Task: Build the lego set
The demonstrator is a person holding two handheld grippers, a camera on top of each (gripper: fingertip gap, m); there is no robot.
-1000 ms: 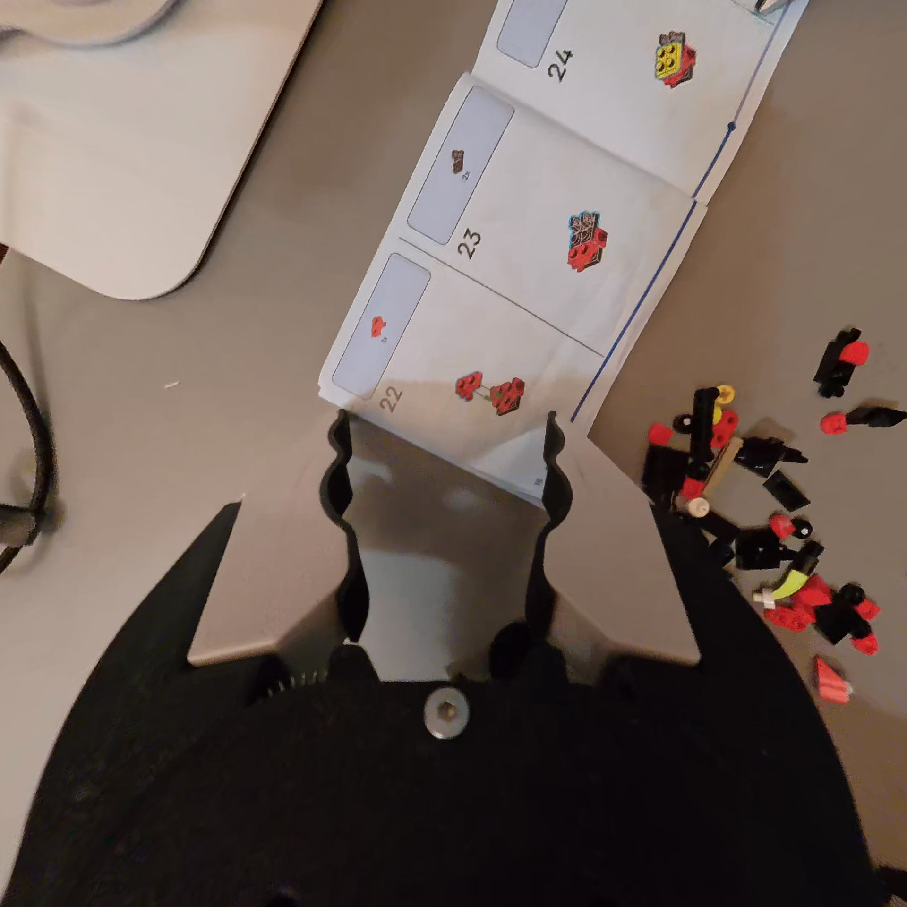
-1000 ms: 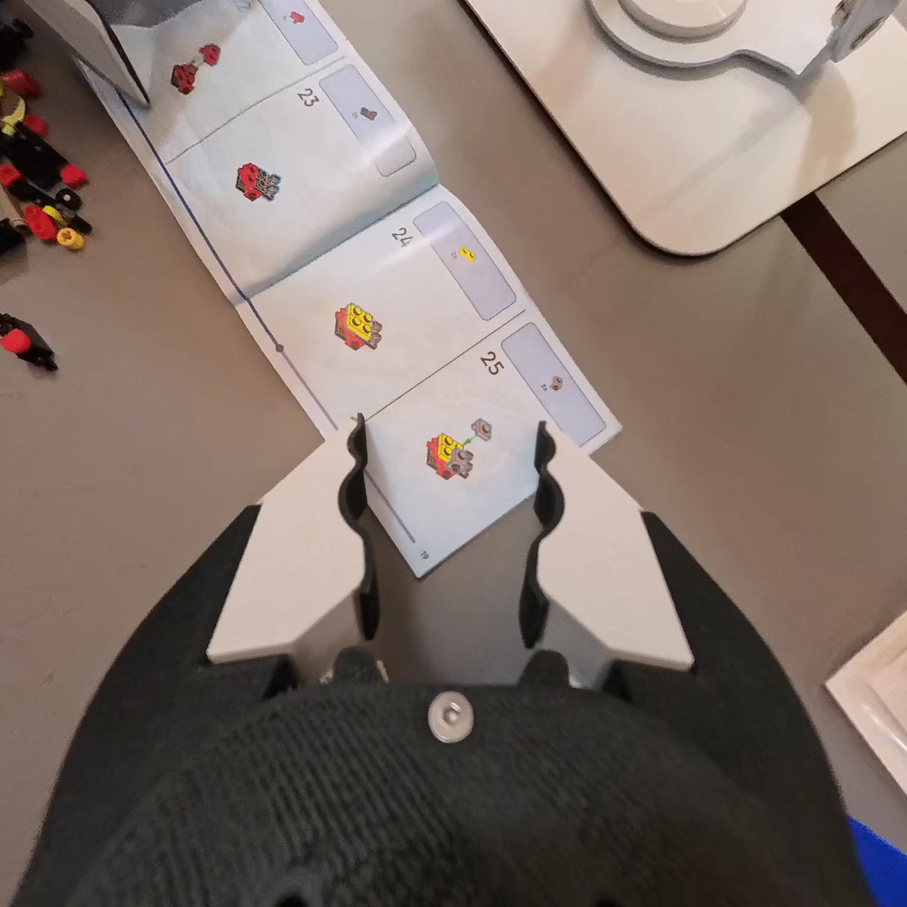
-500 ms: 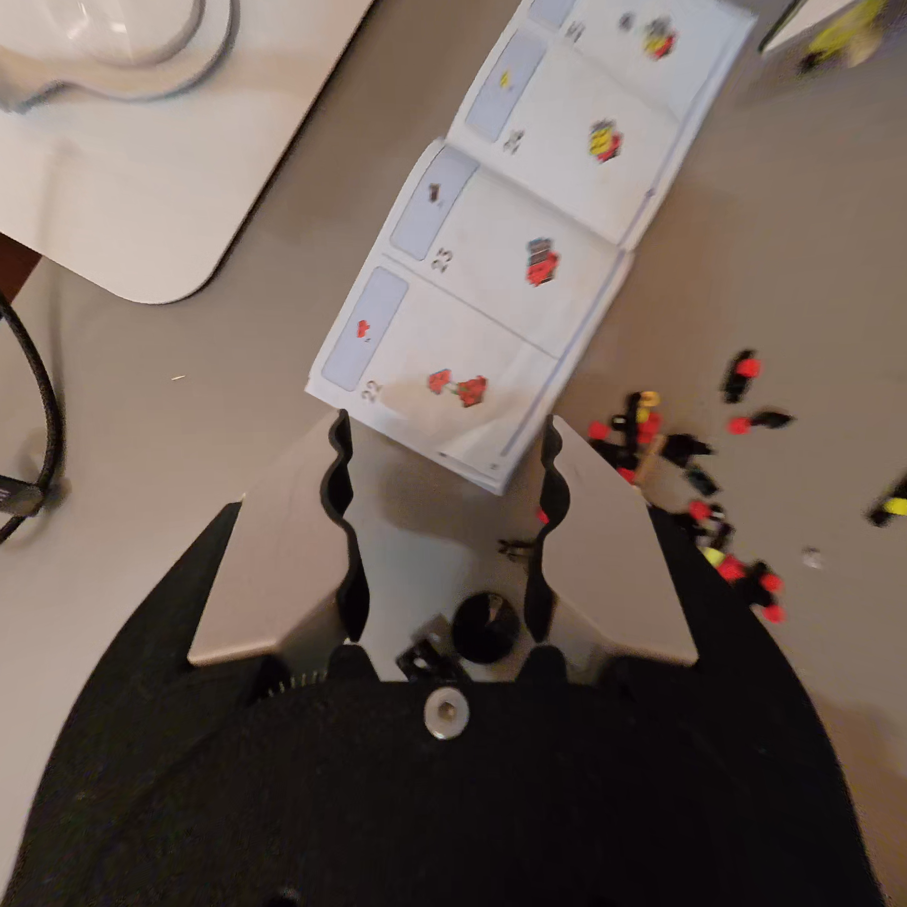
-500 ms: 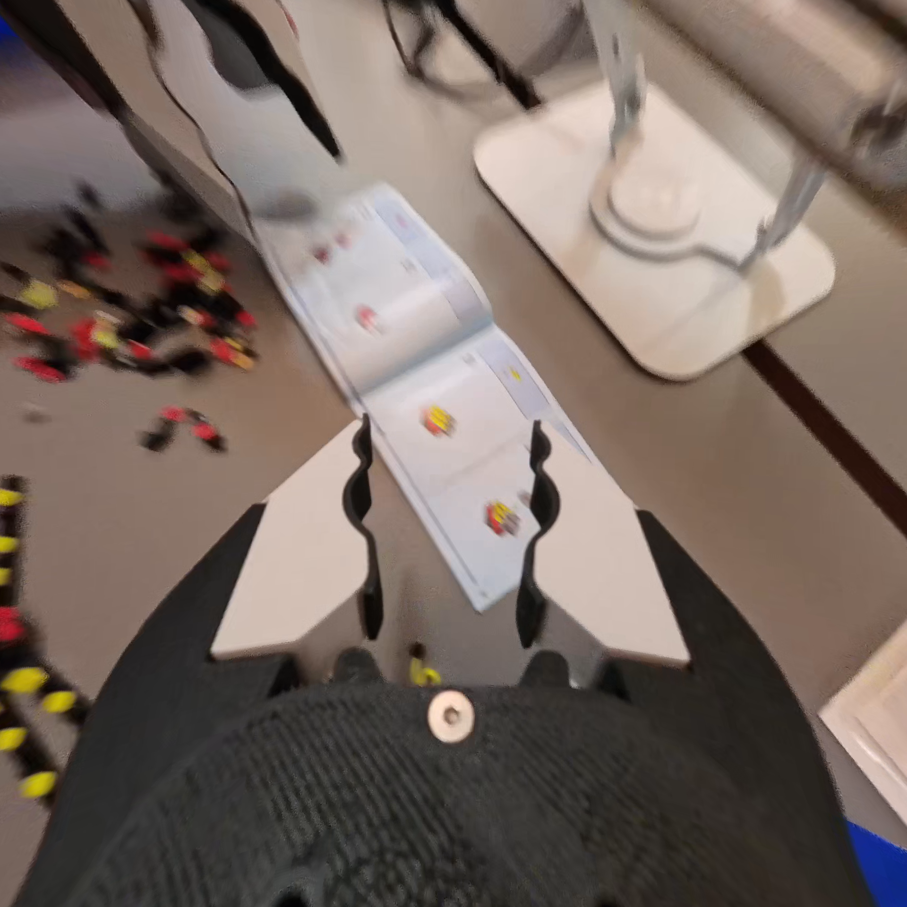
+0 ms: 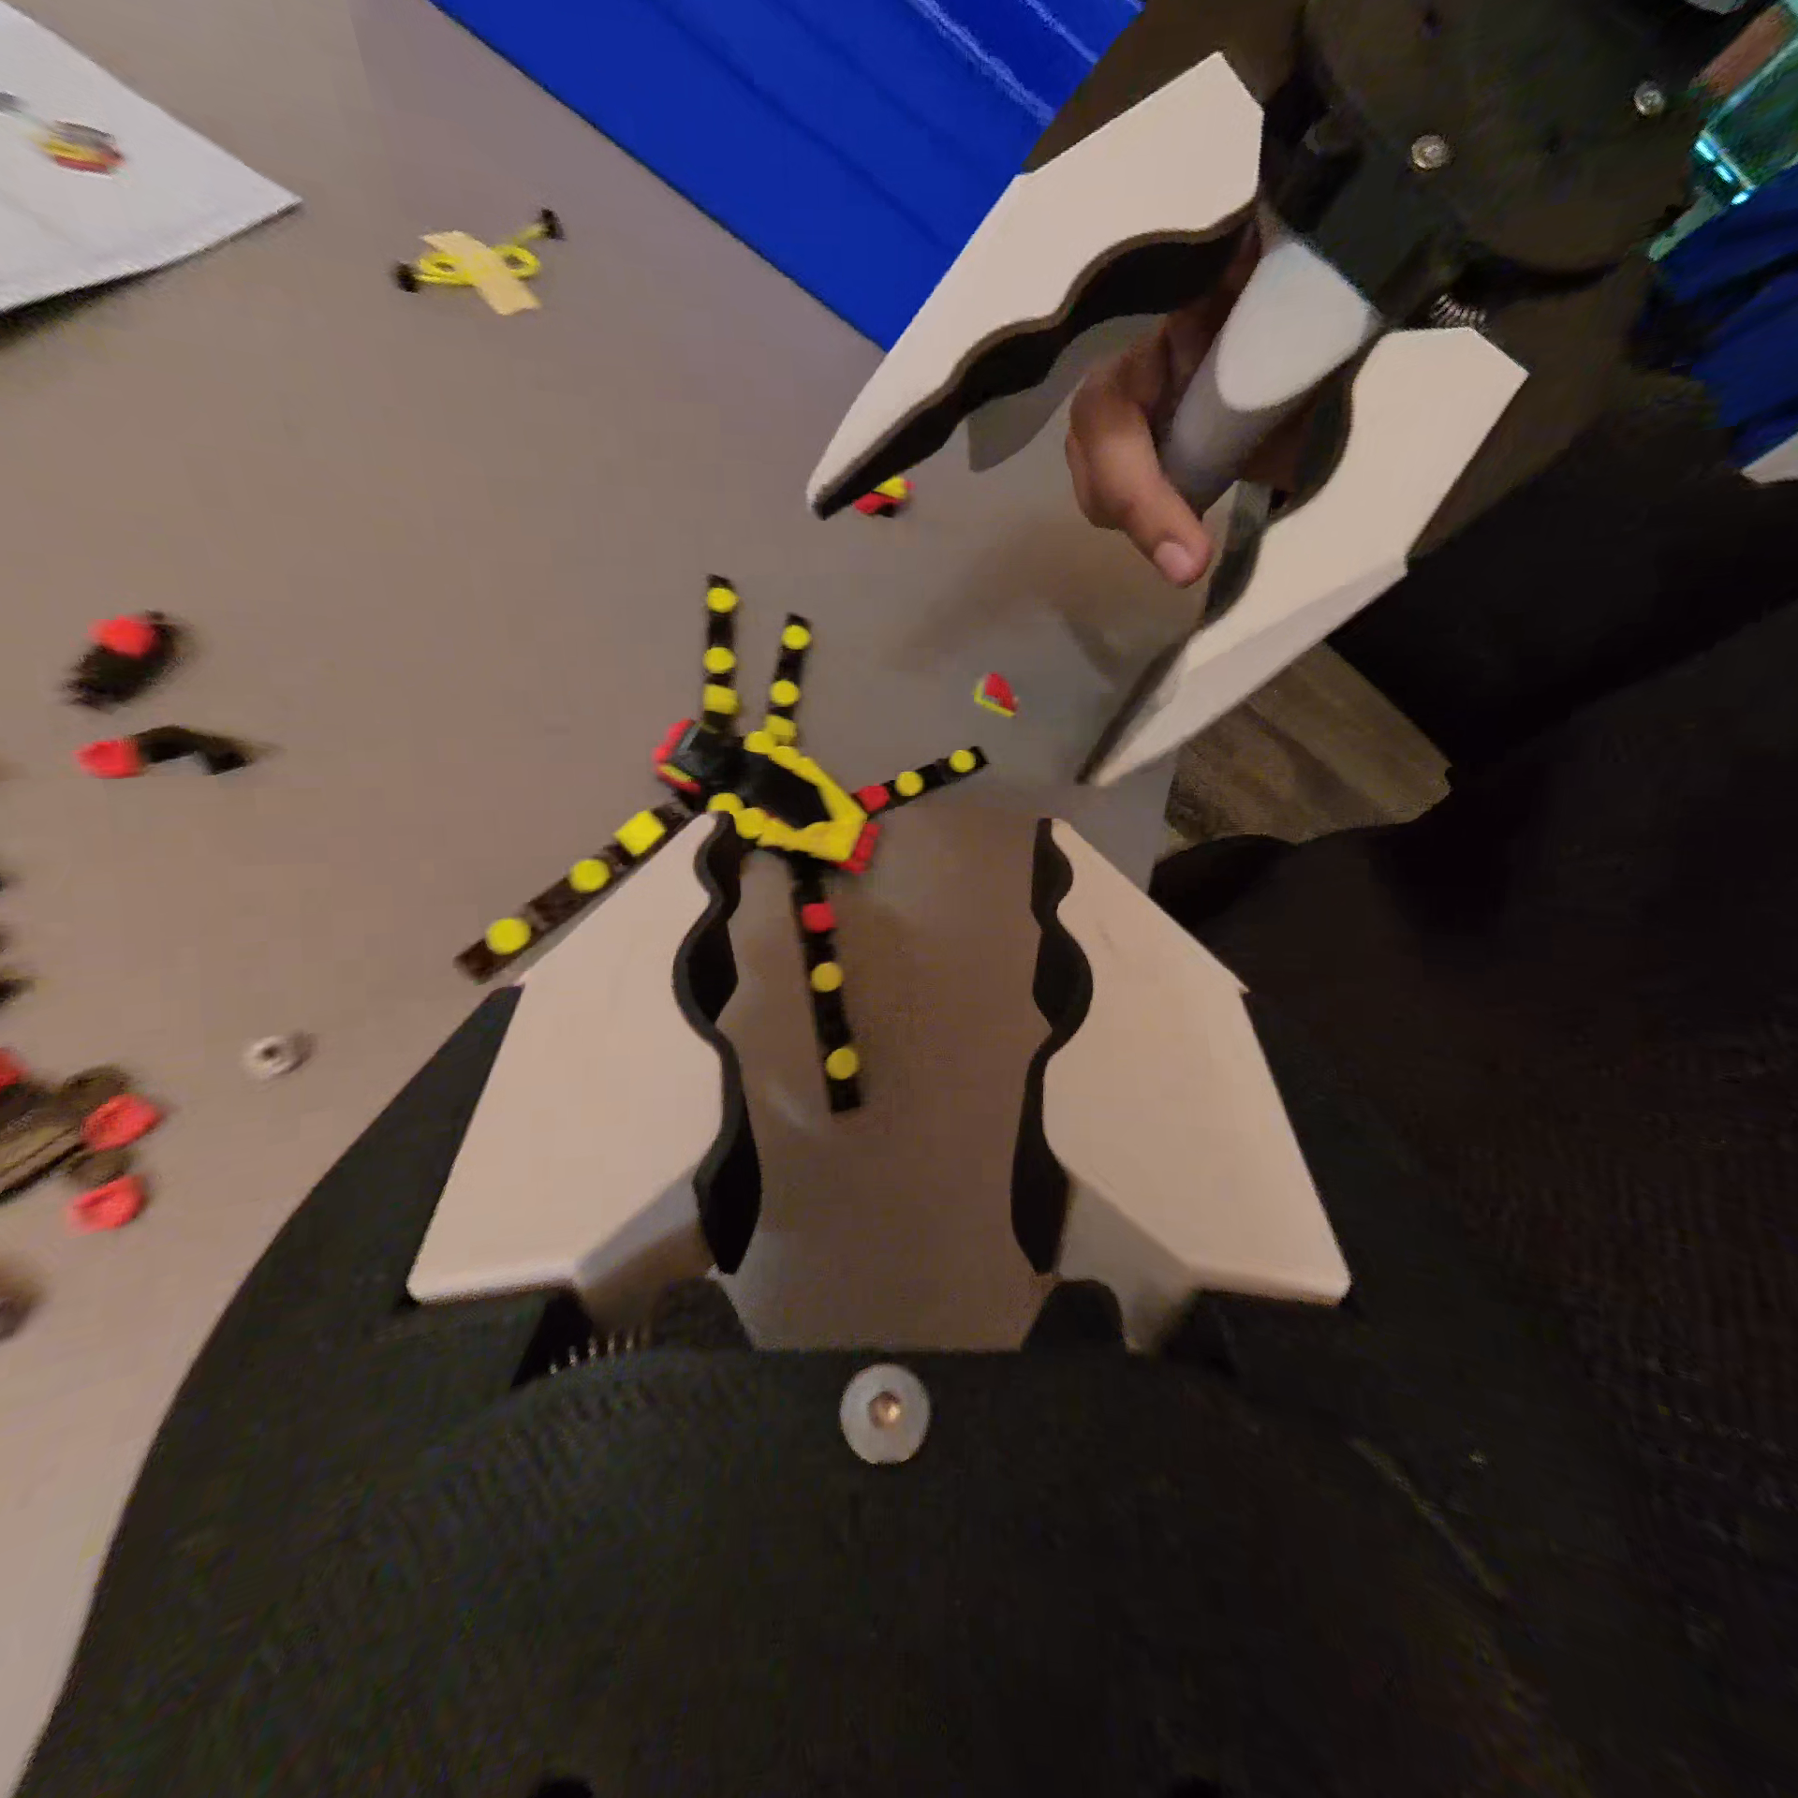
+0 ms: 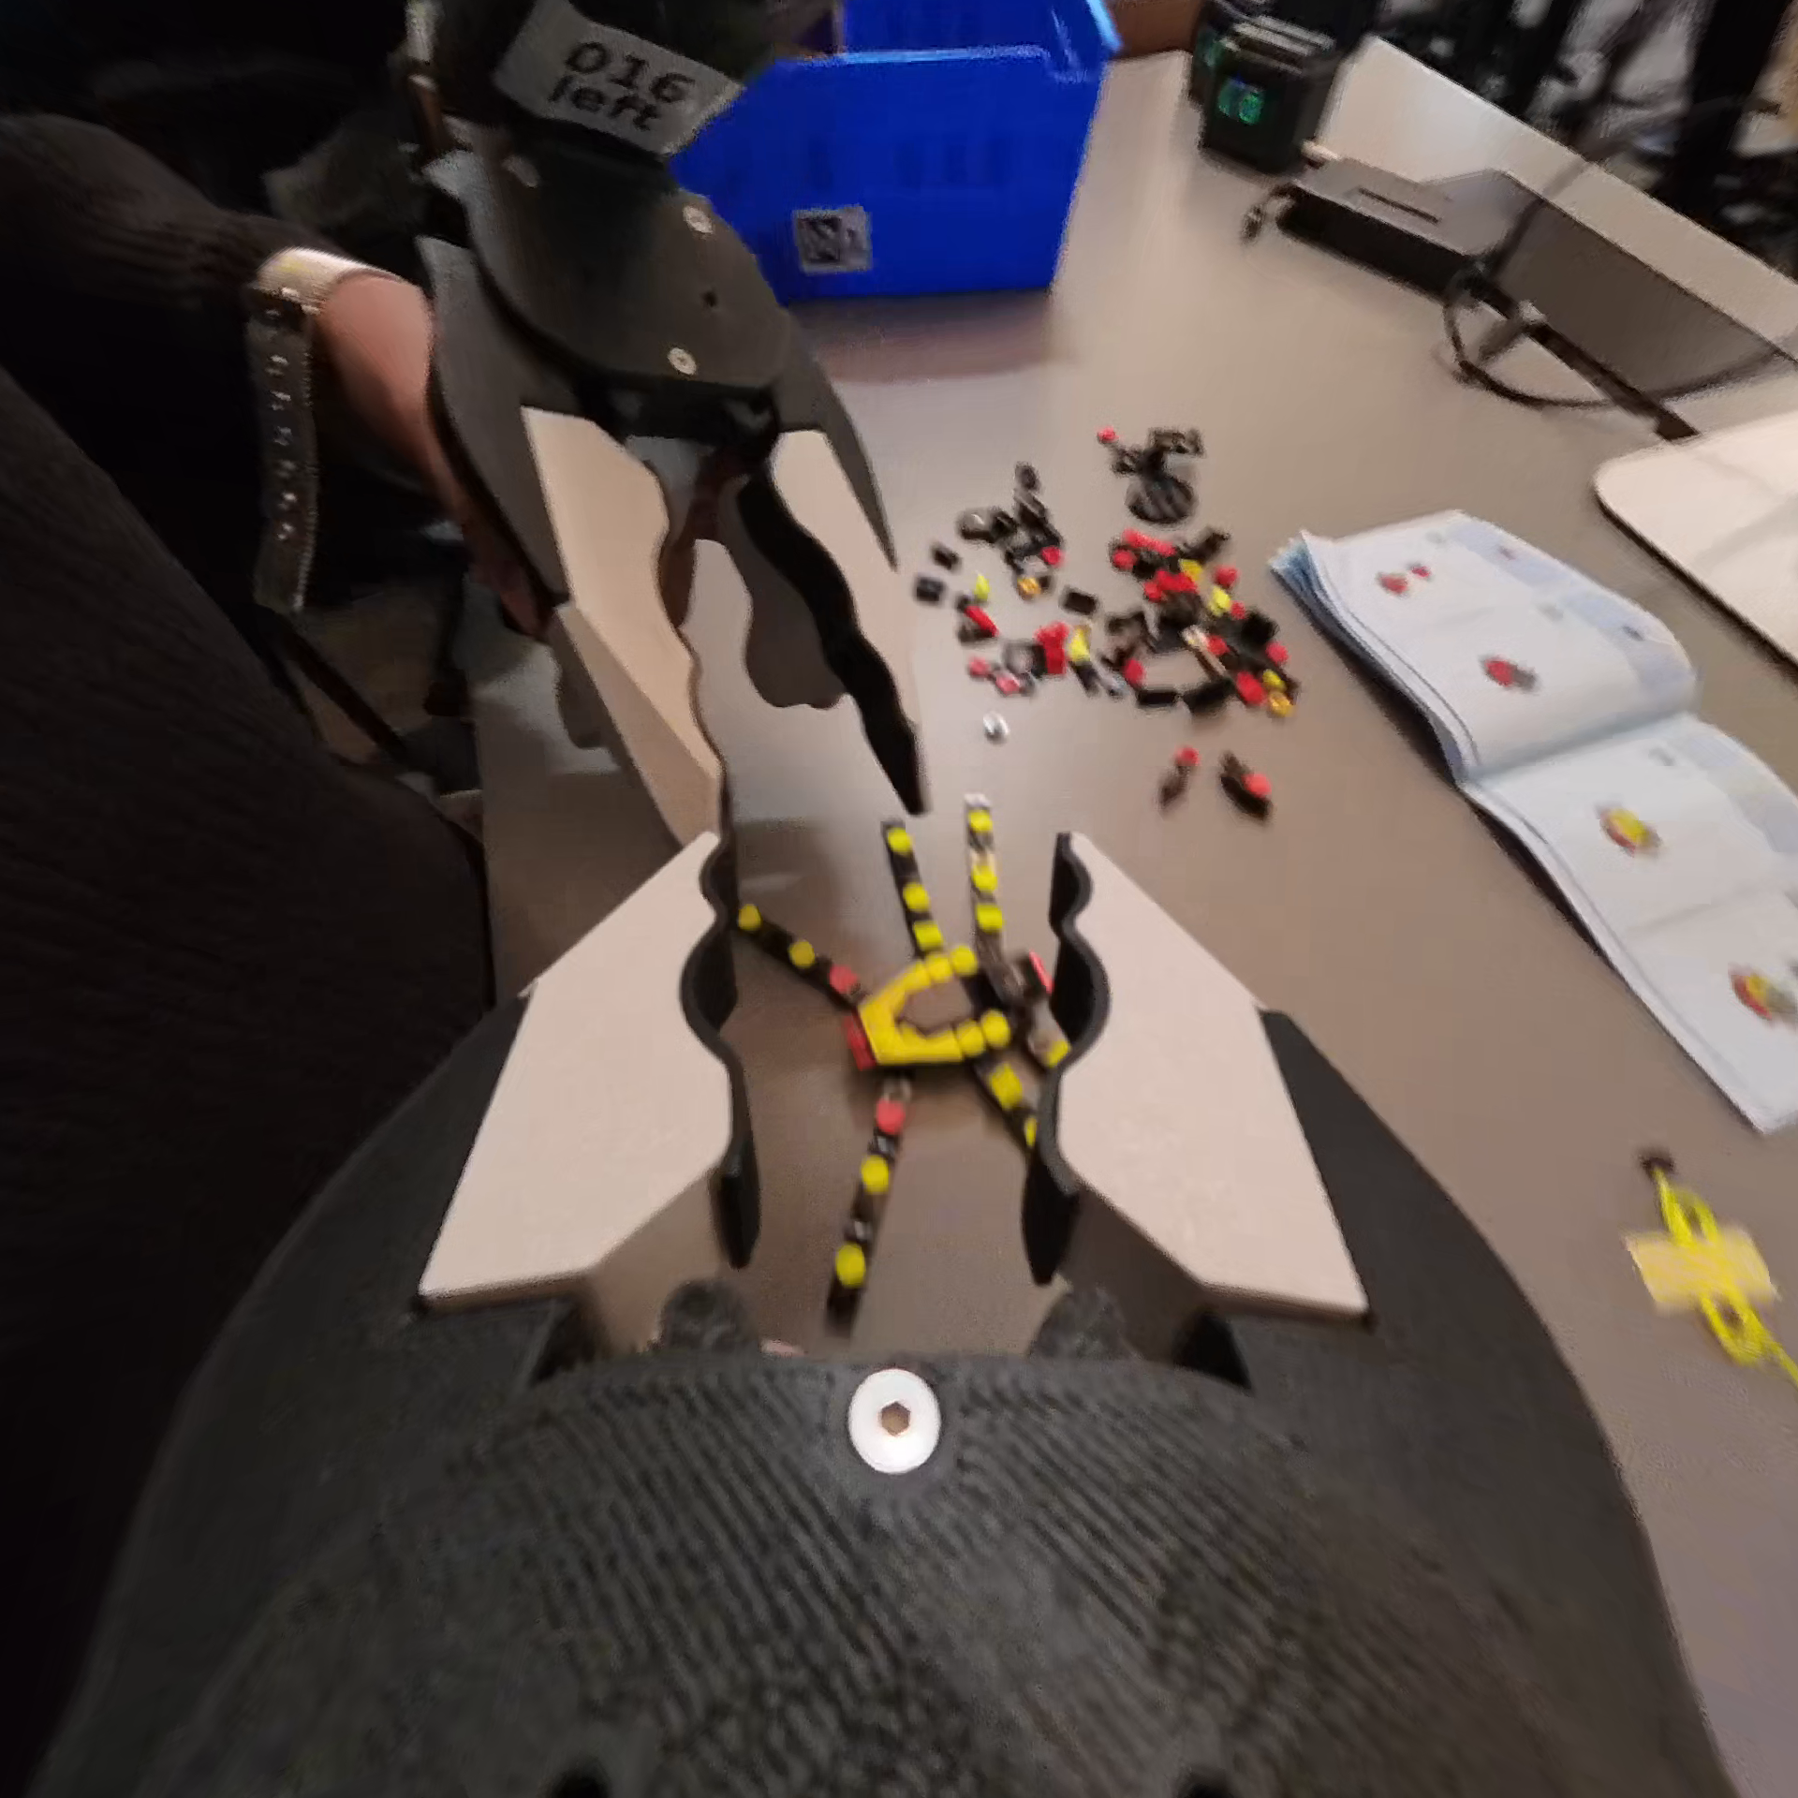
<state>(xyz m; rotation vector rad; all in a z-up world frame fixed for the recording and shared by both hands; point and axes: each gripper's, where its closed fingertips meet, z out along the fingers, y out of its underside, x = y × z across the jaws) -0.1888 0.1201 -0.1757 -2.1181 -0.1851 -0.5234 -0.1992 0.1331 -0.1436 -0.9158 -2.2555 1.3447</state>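
Two grippers hang over a grey table, both spread wide and holding nothing. Landmark: the partly built black-and-yellow lego model, spider-like with long studded legs, lying flat on the table. The left gripper frames one of the model's legs between its fingers; the right gripper has the model's yellow body between its own fingers, above it. Beyond the model sits a scatter of loose red and black pieces, with an open instruction booklet farther to its right.
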